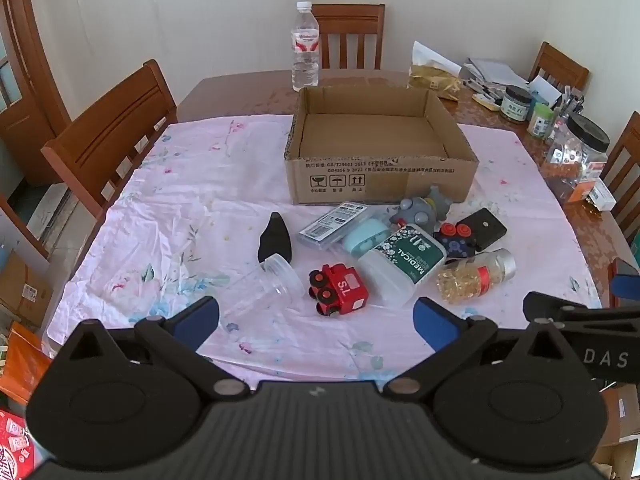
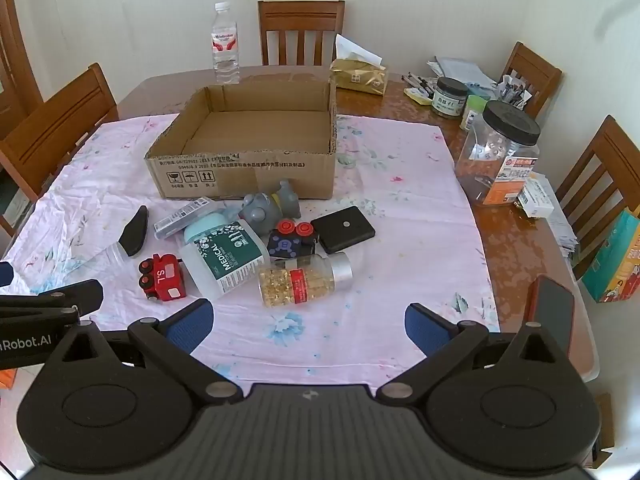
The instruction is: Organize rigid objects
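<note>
Between my left gripper and right gripper fingers, spread wide, I hold nothing. Just beyond lies the pile, in front of the empty cardboard box. Nearest, the red toy train looks light and stiff: grip its flat sides. Pill bottle looks slippery, likely to roll.

Wooden bench: pink floral cloth, water bottle, gold tissue pack, black-lidded jars, stationery at far corner.
</note>
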Demonstrator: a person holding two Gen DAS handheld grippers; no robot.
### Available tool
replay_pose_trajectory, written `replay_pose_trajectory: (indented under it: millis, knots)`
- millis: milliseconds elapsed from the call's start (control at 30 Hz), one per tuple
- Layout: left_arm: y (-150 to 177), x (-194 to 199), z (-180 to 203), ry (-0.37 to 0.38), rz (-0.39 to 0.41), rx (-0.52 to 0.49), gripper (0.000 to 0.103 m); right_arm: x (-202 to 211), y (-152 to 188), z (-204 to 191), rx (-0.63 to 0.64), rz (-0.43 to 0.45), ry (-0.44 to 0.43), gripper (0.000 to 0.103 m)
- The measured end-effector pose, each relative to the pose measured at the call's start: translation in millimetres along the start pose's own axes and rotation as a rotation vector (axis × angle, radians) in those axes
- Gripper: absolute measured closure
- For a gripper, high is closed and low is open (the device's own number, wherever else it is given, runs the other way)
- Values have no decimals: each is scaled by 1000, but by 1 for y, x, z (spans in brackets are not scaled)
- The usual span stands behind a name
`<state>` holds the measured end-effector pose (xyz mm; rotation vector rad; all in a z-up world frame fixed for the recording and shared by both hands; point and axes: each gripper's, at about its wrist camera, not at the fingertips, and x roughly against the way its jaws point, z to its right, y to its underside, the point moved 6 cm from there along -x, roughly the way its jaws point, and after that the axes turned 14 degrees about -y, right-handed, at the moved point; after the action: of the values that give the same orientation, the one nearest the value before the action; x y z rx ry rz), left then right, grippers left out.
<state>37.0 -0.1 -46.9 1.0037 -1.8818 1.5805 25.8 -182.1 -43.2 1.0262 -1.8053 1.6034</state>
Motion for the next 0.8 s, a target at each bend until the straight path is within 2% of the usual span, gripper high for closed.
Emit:
replay_pose_trajectory:
  millis: [800]
  knots:
    - [-4,7,-4,4,14,5,1,5,-1,-6,7,7,7,0]
